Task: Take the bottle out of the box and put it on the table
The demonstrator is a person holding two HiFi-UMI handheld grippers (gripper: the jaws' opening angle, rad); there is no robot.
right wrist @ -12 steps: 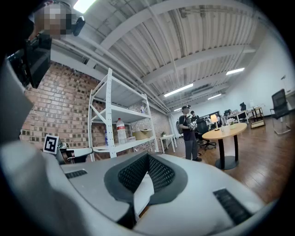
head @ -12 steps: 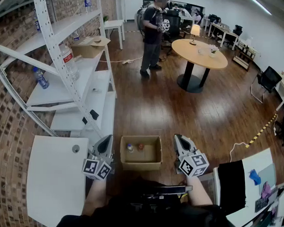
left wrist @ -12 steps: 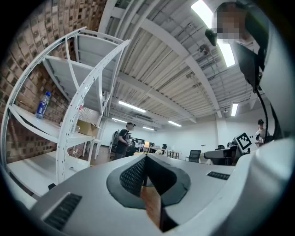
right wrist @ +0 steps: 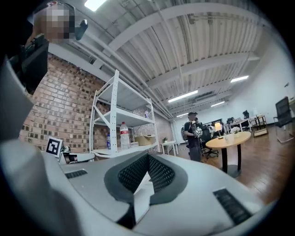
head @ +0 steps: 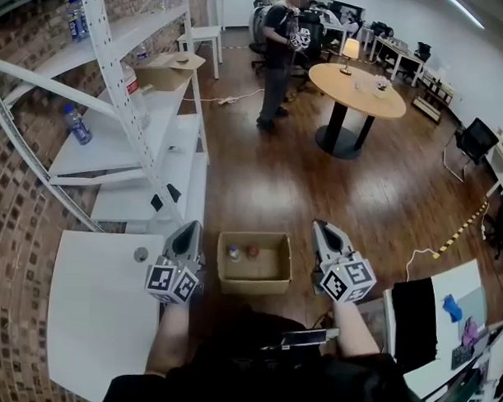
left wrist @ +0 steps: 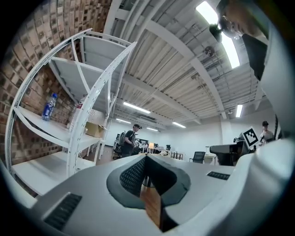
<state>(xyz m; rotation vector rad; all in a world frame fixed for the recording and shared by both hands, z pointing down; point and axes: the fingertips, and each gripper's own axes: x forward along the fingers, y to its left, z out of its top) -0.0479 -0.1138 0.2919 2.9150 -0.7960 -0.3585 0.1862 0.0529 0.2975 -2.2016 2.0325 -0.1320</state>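
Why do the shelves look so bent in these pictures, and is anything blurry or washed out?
Head view: the wide lens bows the shelf rack; lighting is even, with no blur. Left gripper view: the shelf rack bends into an arc, a ceiling light is blown out, corners are black. Right gripper view: same black corners; the round table looks sharp.

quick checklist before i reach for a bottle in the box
1. Box open on top: ok.
2. Bottles visible inside: ok, a white-capped bottle and an orange-capped bottle, caps up.
3. Which bottle is meant: cannot tell.
4. Right gripper open for a grasp: not ok, jaws together, empty.
5. Left gripper open: not ok, jaws together, empty.
6. Room on the white table: ok, mostly bare.
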